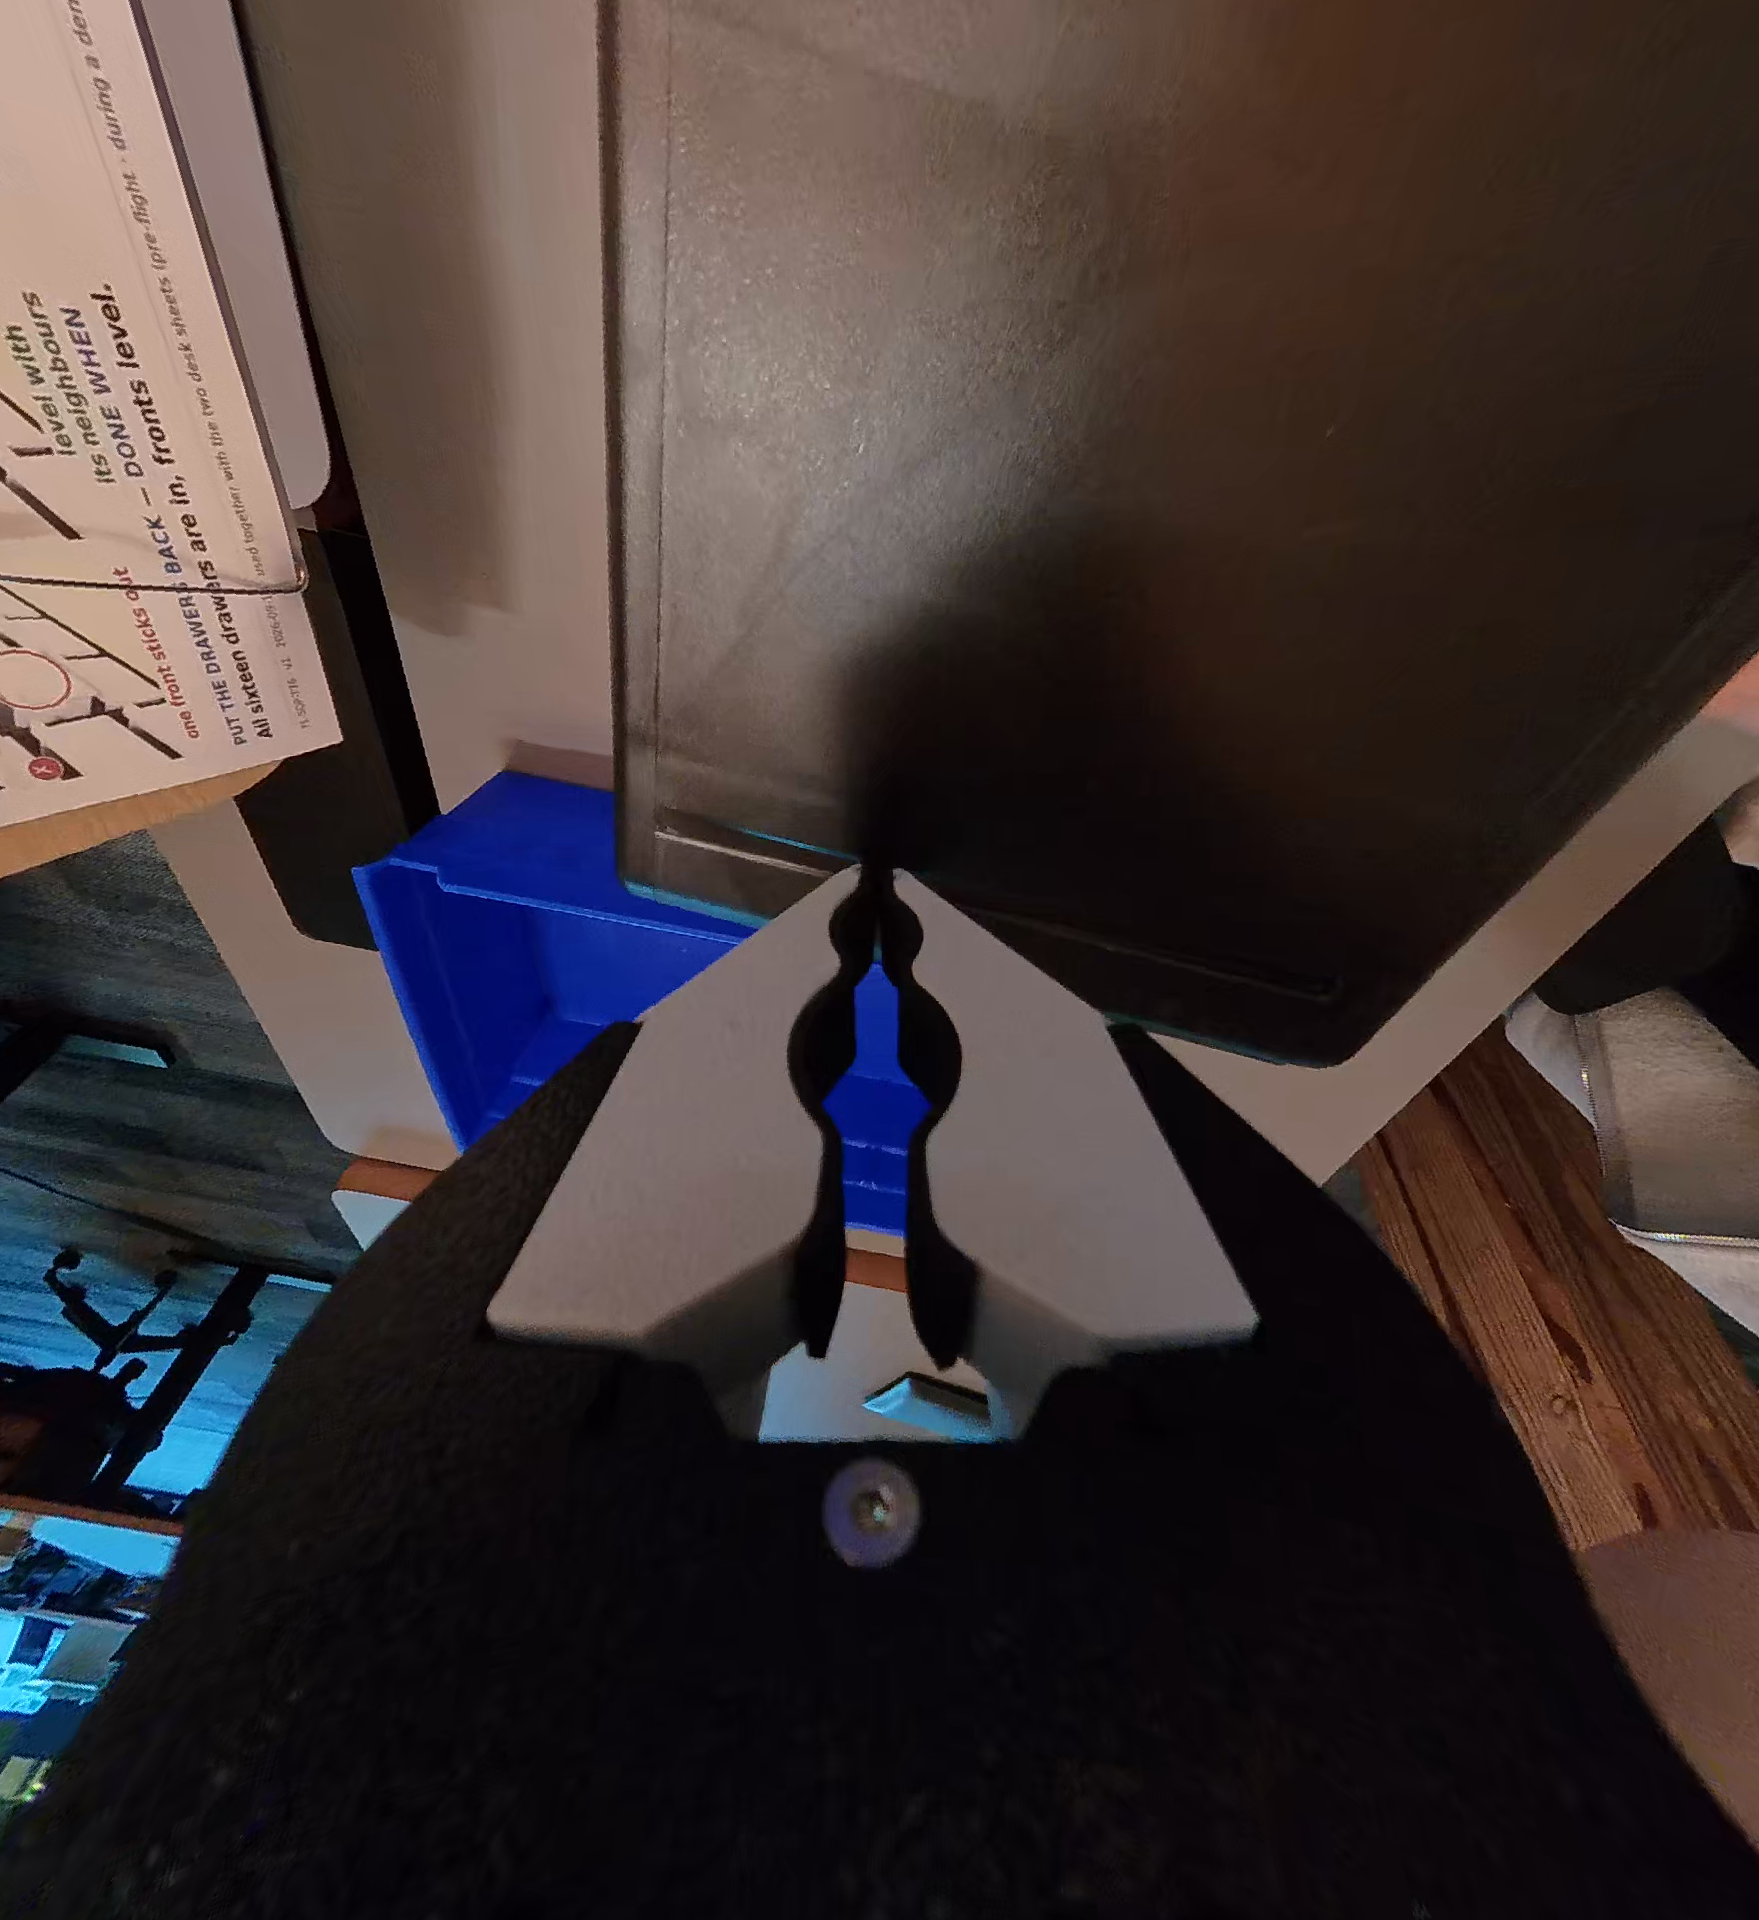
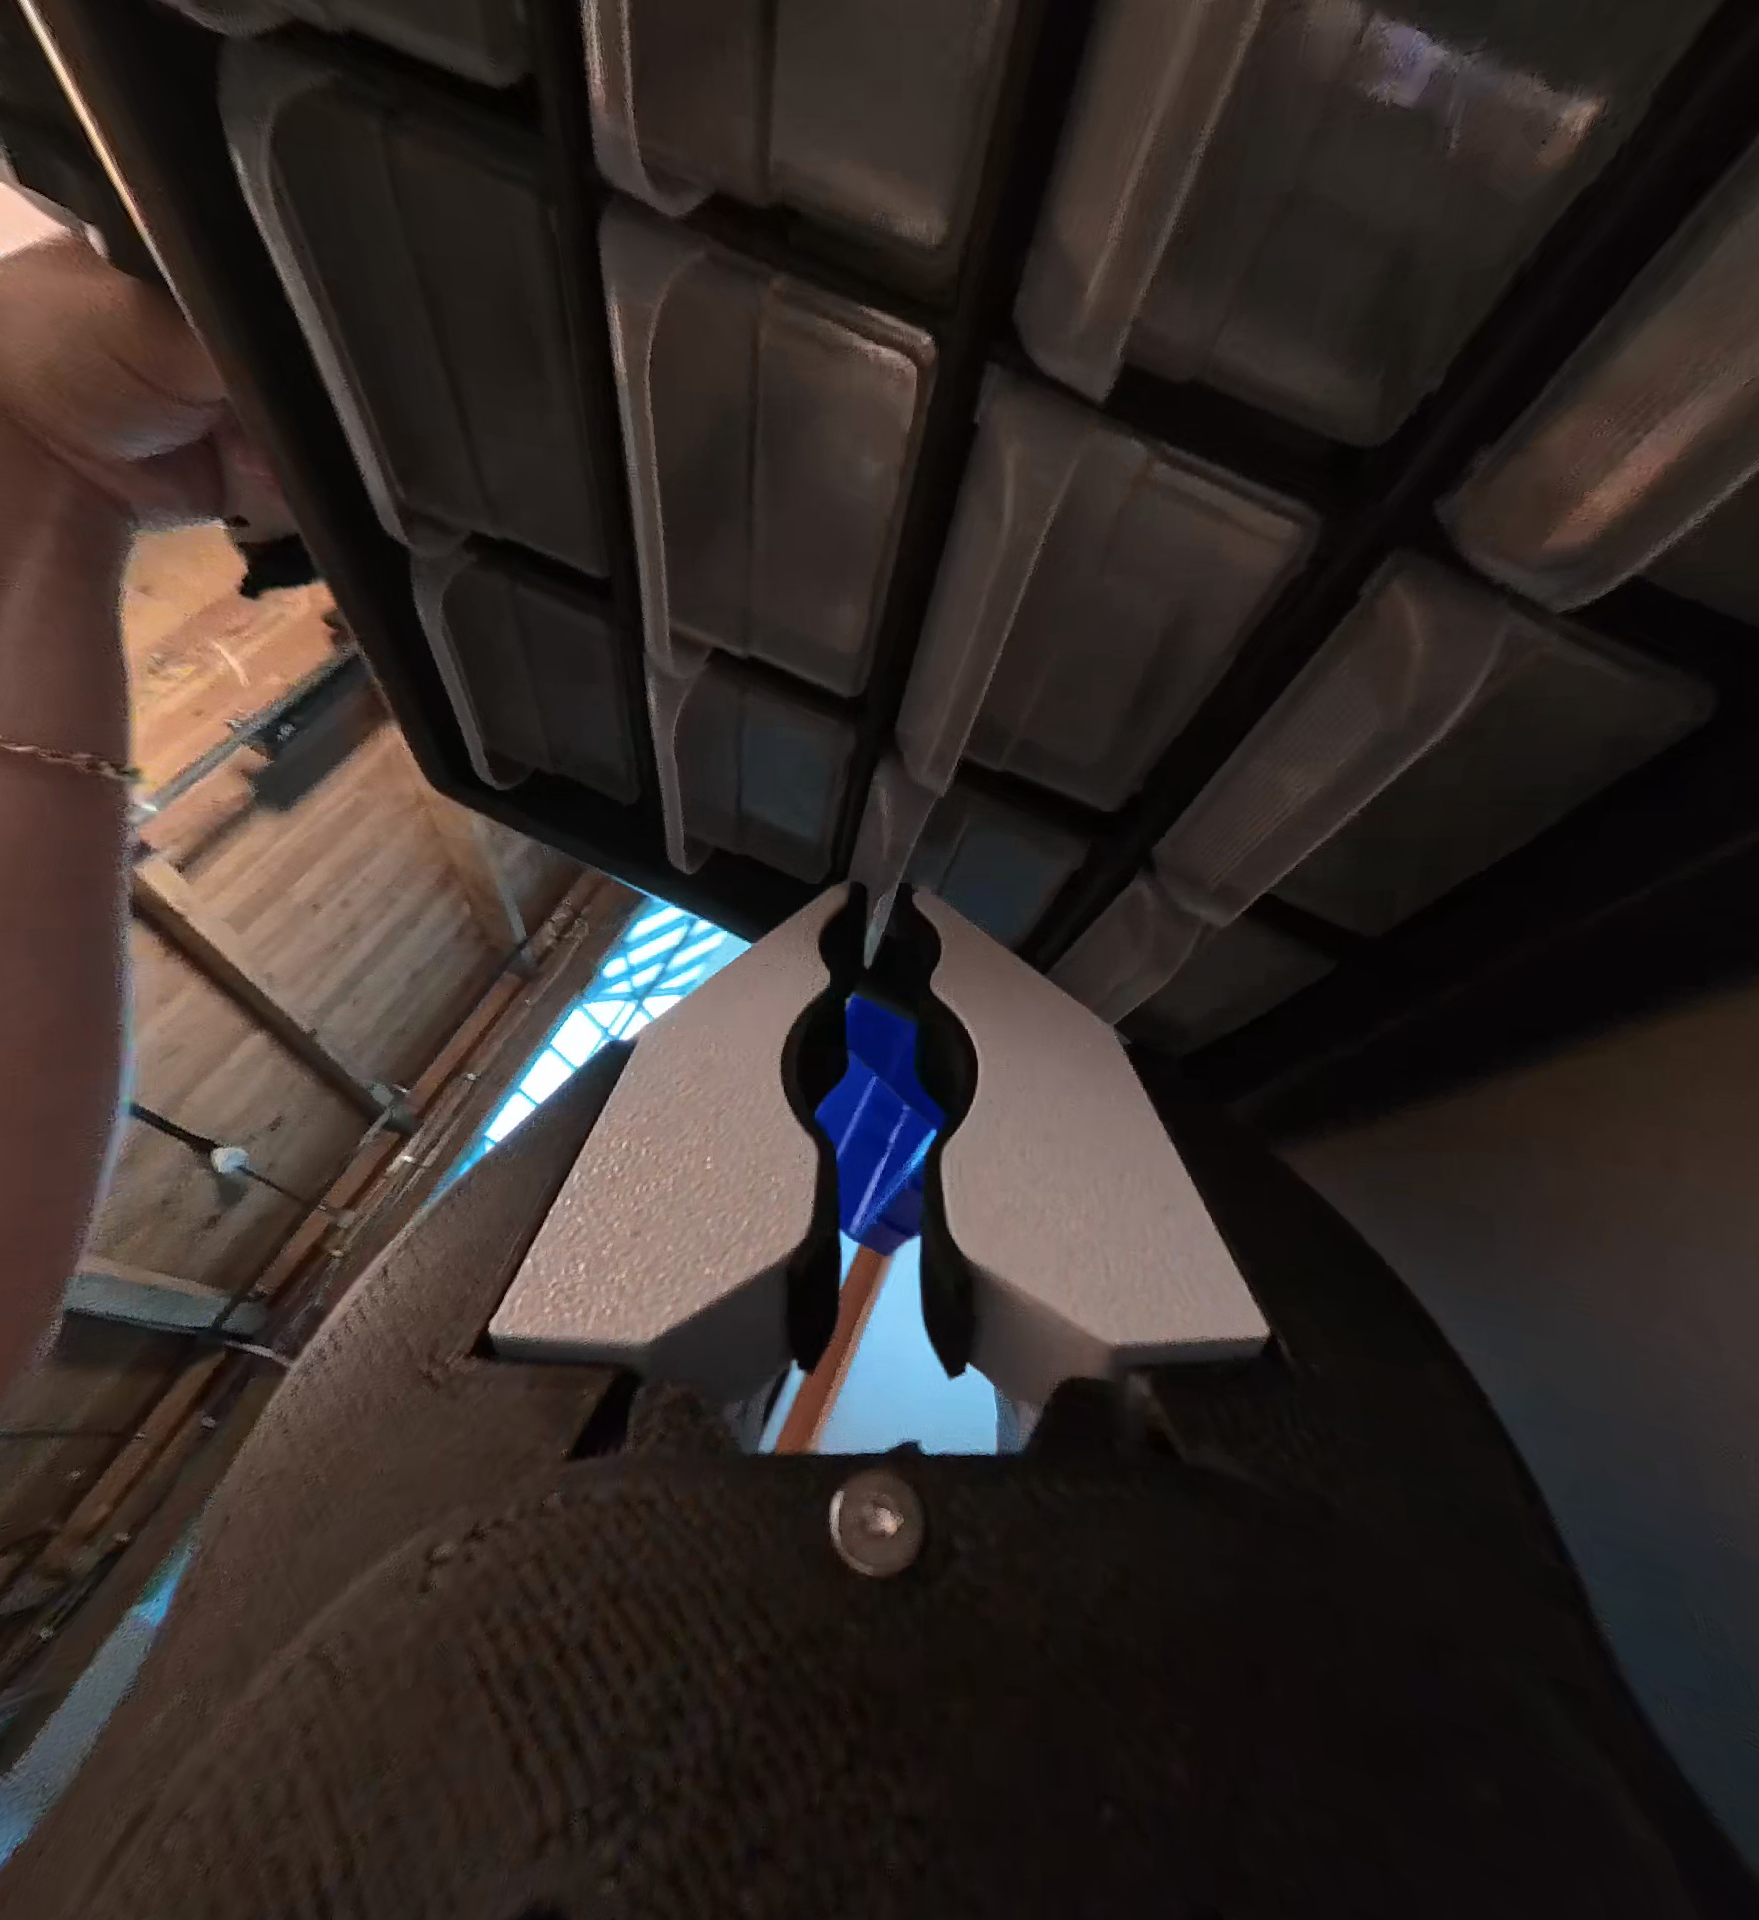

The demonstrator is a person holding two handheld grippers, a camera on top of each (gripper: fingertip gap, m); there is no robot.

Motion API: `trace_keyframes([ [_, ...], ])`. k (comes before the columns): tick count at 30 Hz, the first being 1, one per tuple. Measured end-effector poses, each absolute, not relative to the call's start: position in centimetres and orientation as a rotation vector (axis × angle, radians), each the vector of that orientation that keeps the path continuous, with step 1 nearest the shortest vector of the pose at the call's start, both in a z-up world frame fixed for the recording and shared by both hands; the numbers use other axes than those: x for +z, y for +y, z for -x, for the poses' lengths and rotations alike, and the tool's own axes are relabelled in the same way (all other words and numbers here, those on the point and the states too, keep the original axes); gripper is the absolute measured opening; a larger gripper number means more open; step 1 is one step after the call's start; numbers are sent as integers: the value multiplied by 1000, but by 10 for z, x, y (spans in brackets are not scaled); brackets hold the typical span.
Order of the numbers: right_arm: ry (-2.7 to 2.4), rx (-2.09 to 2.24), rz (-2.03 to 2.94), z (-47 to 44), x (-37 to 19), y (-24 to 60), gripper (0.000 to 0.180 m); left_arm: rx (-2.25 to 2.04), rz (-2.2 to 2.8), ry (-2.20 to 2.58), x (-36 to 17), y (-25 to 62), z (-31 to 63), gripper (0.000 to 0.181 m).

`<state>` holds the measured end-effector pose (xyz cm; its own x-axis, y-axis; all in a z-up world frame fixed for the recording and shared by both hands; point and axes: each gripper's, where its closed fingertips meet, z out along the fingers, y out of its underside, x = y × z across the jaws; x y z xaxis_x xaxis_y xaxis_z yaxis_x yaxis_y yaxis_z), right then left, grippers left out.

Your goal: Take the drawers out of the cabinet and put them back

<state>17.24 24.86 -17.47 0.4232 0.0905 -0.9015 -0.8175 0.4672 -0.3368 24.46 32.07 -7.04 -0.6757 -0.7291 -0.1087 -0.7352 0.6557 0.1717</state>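
The black cabinet [image 1: 1166, 416] fills the left wrist view with its plain outer wall. My left gripper [image 1: 875, 883] is shut, its tips against the lower edge of that wall. In the right wrist view the cabinet's front [image 2: 272, 520] shows rows of translucent grey drawers [image 2: 781, 468] in a black frame. My right gripper [image 2: 880, 914] is shut on the thin handle lip of one drawer [image 2: 1000, 883] in the row nearest me. That drawer sits in its slot.
A blue bin [image 1: 501, 935] stands behind the cabinet and shows between my right fingers [image 2: 875, 1122]. A printed instruction sheet [image 1: 75, 468] stands at the left. The wooden table [image 1: 1540, 1299] runs at the right. A person's hand [image 2: 13, 623] is at the cabinet's left side.
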Motion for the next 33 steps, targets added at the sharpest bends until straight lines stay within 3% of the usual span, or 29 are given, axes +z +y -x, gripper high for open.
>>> trace_keyframes([
  [3, 975, 703, 849, -169, -174, 247, 2, 330, 1242, 2833, -70, 321, -245, 0],
  [30, 933, 739, 884, -78, -175, 168, 3, 389, 1207, 2792, -70, 321, -245, 0],
  [33, 943, 698, 987, -75, -183, 174, 33, 395, 1202, 2786, -70, 321, -245, 0],
])
